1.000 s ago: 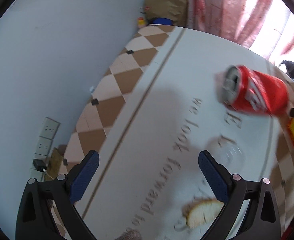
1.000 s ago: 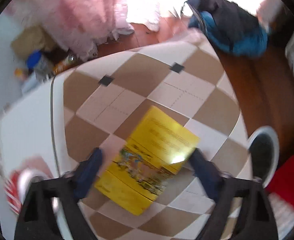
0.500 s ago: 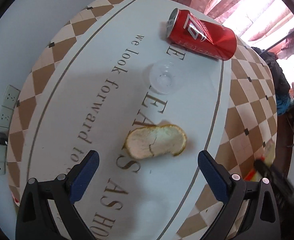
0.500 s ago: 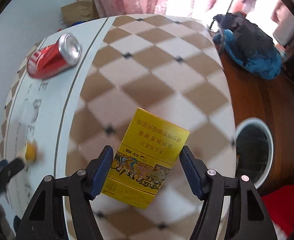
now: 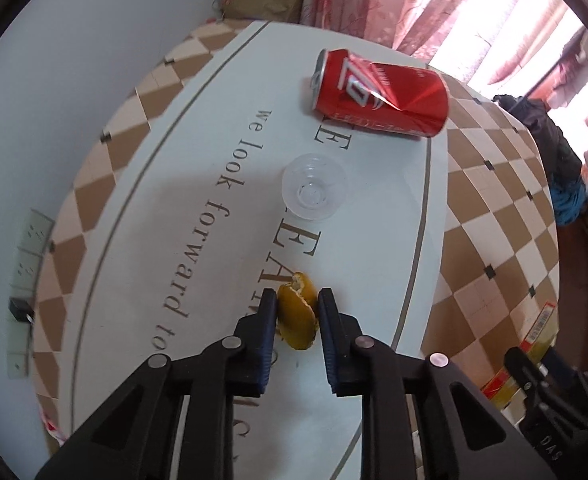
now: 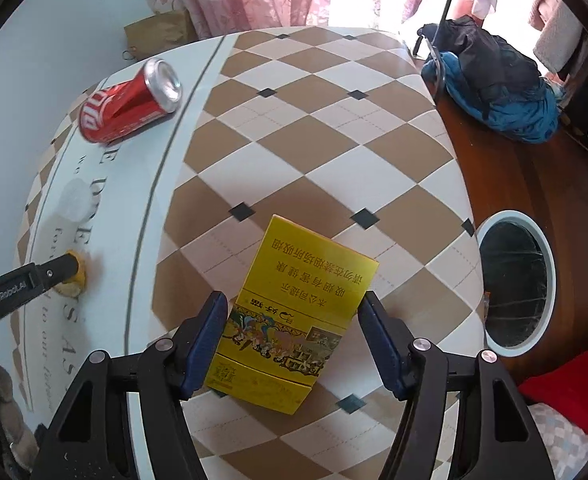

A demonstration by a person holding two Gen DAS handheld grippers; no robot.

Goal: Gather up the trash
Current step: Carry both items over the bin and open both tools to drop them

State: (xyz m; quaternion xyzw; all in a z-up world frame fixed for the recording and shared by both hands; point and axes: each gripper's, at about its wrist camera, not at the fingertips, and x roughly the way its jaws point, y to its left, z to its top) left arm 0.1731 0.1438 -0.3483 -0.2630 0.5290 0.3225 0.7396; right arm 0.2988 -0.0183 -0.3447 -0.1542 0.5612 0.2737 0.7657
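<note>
- Left gripper (image 5: 297,307): fingers clamped on the curled yellow-orange fruit peel (image 5: 297,317), which lies on the white lettered band of the checked tablecloth (image 5: 490,216). The peel's long axis runs along the fingers, its torn tip pointing away from the camera. Judgement: lift straight up and hold pressure, as the thin peel could slip out.
- Crushed red drinks can (image 5: 380,94): on its side, long axis across the left view, opening to the left. A clear plastic cup (image 5: 315,187) stands between it and the peel.
- Right gripper (image 6: 294,322): fingers apart, flanking the flat yellow cardboard packet (image 6: 294,308); contact cannot be confirmed. The packet's long axis points away, tilted right. Judgement: close squarely across its narrow width.
- White-rimmed round bin (image 6: 514,280): right of the table.
</note>
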